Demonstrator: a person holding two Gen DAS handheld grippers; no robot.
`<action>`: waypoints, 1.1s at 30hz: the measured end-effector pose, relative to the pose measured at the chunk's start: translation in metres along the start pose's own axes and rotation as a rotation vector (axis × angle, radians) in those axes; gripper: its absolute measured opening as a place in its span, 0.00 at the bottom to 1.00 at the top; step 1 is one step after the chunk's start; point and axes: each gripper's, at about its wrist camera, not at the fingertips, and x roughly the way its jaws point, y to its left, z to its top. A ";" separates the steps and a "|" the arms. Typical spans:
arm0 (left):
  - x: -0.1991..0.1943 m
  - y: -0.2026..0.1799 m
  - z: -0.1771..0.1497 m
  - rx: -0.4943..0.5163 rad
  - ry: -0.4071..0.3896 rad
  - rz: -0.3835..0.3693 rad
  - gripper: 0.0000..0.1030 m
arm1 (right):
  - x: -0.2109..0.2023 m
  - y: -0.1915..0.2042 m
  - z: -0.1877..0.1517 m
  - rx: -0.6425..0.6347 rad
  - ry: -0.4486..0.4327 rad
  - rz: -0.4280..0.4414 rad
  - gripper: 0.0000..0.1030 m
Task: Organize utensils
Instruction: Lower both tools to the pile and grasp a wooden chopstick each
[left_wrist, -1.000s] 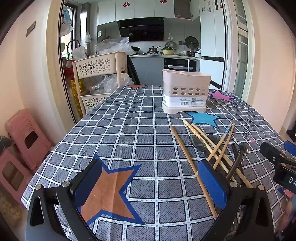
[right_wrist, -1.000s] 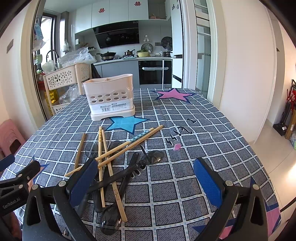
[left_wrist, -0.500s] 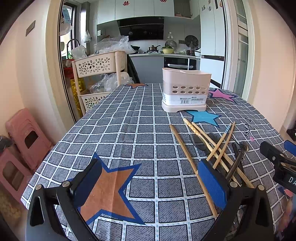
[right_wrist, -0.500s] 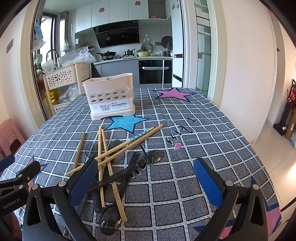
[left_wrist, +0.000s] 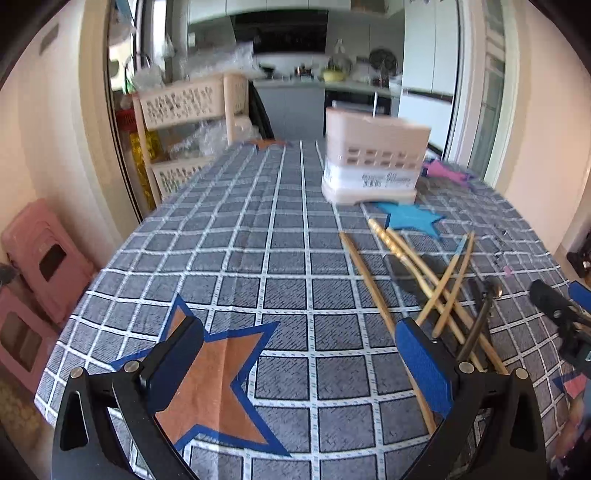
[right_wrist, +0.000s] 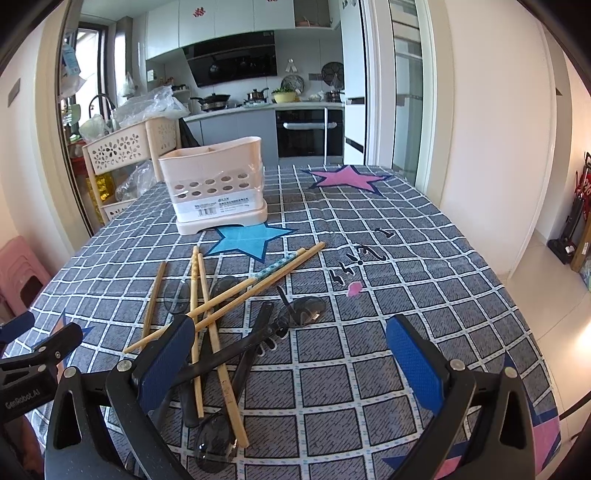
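A pile of wooden chopsticks (right_wrist: 229, 299) and dark plastic spoons (right_wrist: 258, 339) lies crossed on the checked tablecloth; it also shows in the left wrist view (left_wrist: 417, 280). A beige utensil holder (right_wrist: 216, 184) with round holes stands upright behind the pile, also in the left wrist view (left_wrist: 373, 162). My left gripper (left_wrist: 299, 358) is open and empty, low over the orange star, left of the pile. My right gripper (right_wrist: 291, 354) is open and empty, its left finger over the near ends of the utensils.
A beige basket rack (left_wrist: 192, 125) with plastic bags stands off the table's far left edge. Pink stools (left_wrist: 40, 266) sit on the floor at left. The table edge (right_wrist: 517, 295) drops off at right. Kitchen counters lie behind.
The left wrist view is now blurred and has shifted: the left gripper has tilted and moved a little. The right gripper and the utensils have not moved.
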 end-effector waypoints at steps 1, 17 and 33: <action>0.008 0.000 0.005 -0.001 0.035 0.003 1.00 | 0.003 -0.001 0.004 0.001 0.014 0.000 1.00; 0.096 -0.015 0.049 -0.031 0.399 -0.086 1.00 | 0.113 -0.039 0.064 0.323 0.488 0.090 0.68; 0.126 -0.038 0.059 0.045 0.484 -0.028 1.00 | 0.169 -0.026 0.076 0.386 0.664 0.053 0.42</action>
